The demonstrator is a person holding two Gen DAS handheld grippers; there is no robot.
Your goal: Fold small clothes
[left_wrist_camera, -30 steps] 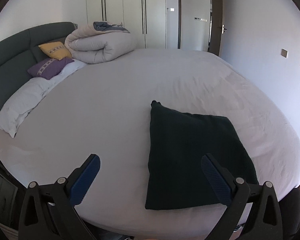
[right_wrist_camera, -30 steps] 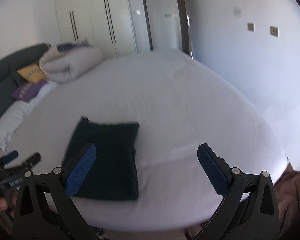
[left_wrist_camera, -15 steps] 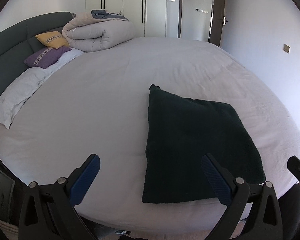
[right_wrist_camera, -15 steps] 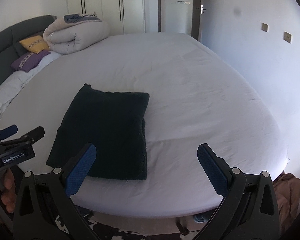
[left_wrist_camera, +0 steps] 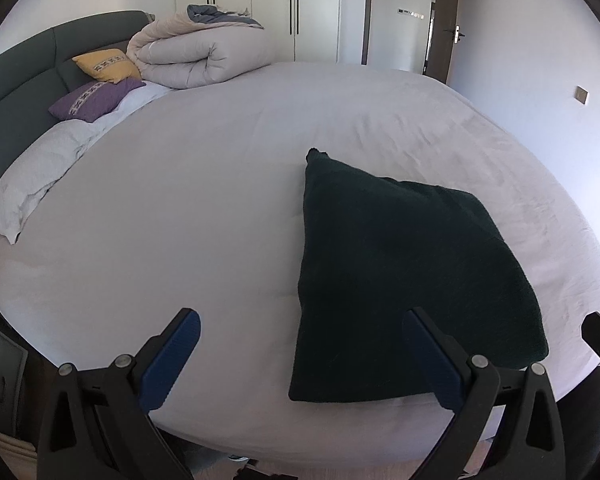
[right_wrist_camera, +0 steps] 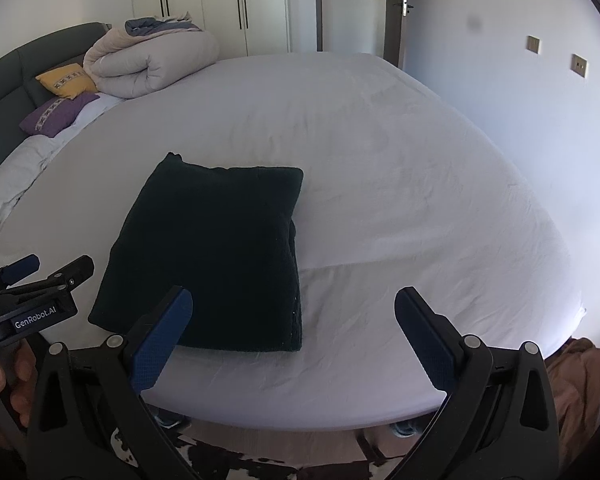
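Both hand-held grippers, left [left_wrist_camera: 300, 354] and right [right_wrist_camera: 294, 330], gape empty just short of the folded dark garment [right_wrist_camera: 212, 256].

A wide bed [left_wrist_camera: 204, 216] under a pale sheet fills the room, backed by a dark green padded headboard [left_wrist_camera: 28, 64]; by the headboard lie a yellow cushion [left_wrist_camera: 107, 65], a purple cushion [left_wrist_camera: 94, 98], a white pillow [left_wrist_camera: 40, 184] and a rolled beige duvet [left_wrist_camera: 204, 56]. Behind stand white wardrobes [right_wrist_camera: 224, 4] with dark handles and a dark-framed door [right_wrist_camera: 396, 12]; the right wall [right_wrist_camera: 500, 92] is plain white with two switch plates [right_wrist_camera: 579, 65]; daylight washes it.
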